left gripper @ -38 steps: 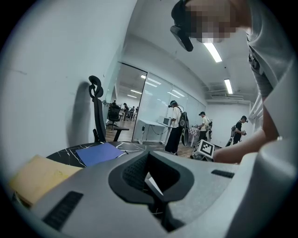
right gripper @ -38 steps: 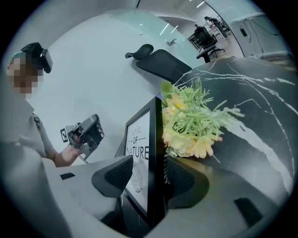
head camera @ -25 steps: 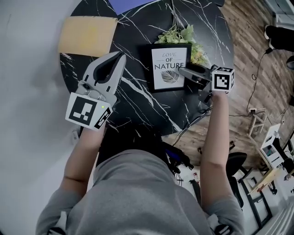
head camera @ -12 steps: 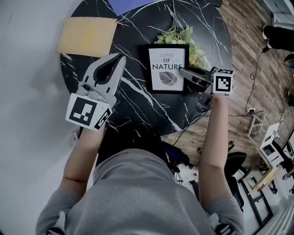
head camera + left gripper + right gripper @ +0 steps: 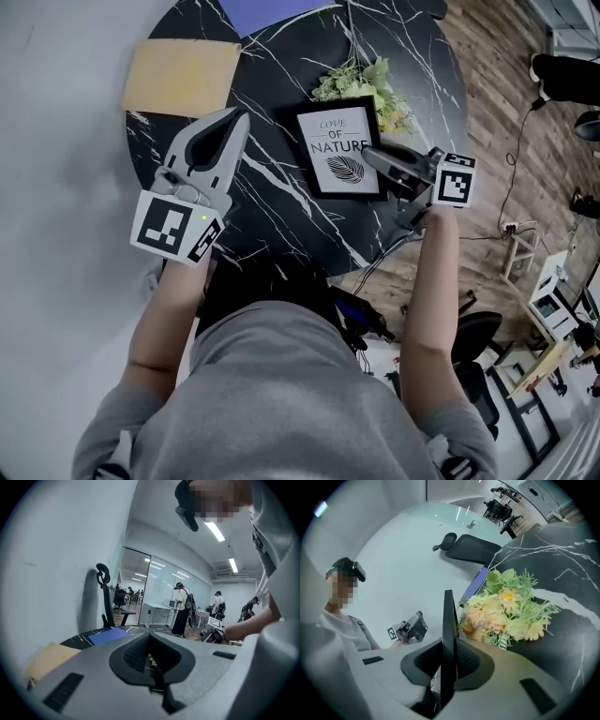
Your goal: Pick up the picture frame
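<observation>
The black picture frame (image 5: 339, 150) with a white "NATURE" print hangs askew over the round black marble table (image 5: 281, 216). My right gripper (image 5: 372, 158) is shut on its right edge; the jaws have just been closing with that edge between them. In the right gripper view the frame (image 5: 448, 620) stands edge-on, pinched between the jaws of the right gripper (image 5: 450, 663). My left gripper (image 5: 236, 120) hovers over the table left of the frame, jaws together and holding nothing, and its tips (image 5: 152, 665) meet in the left gripper view.
A bunch of pale artificial flowers (image 5: 361, 80) lies just behind the frame. A tan envelope (image 5: 181, 70) overhangs the table's left rim, and a blue sheet (image 5: 267, 9) lies at the back. Wooden floor and cables are at the right.
The right gripper has closed on the frame's right edge and risen. The frame has come off the table and turned askew. The left gripper has stayed put.
</observation>
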`<action>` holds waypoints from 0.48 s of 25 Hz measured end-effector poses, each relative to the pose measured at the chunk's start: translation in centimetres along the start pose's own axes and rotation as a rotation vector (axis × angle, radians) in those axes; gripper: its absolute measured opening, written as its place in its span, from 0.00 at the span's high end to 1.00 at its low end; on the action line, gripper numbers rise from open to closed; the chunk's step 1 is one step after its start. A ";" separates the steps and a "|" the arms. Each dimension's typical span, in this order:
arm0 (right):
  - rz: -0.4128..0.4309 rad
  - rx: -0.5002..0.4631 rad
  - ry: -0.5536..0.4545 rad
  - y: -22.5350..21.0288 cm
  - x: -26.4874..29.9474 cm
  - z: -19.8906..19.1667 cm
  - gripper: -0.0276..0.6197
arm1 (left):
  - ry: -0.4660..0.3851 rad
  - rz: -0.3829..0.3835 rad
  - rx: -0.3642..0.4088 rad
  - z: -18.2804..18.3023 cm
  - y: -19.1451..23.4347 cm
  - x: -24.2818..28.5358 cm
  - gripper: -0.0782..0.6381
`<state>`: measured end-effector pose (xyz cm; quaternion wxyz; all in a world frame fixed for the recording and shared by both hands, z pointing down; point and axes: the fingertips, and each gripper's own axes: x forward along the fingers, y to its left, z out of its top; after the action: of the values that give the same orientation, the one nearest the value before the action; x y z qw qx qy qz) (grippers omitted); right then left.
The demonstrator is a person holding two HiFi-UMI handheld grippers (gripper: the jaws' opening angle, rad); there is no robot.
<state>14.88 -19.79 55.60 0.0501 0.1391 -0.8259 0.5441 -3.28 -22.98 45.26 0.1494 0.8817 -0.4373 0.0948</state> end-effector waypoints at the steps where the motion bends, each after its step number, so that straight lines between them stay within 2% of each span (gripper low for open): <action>1: 0.007 0.005 -0.010 0.2 0.0 0.1 0.84 | -0.001 0.000 0.000 0.1 0.0 -0.1 0.88; 7: 0.098 0.060 -0.151 1.9 -0.7 1.5 0.84 | -0.014 0.002 0.002 0.8 0.0 -0.6 0.88; 12: 0.148 0.044 -0.209 4.2 -1.2 2.8 0.85 | -0.035 0.031 0.009 1.9 0.9 -1.6 0.88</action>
<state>15.00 -20.62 50.45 -0.0795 0.1347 -0.8225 0.5469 -4.94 -22.95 43.12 0.1361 0.8770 -0.4531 0.0839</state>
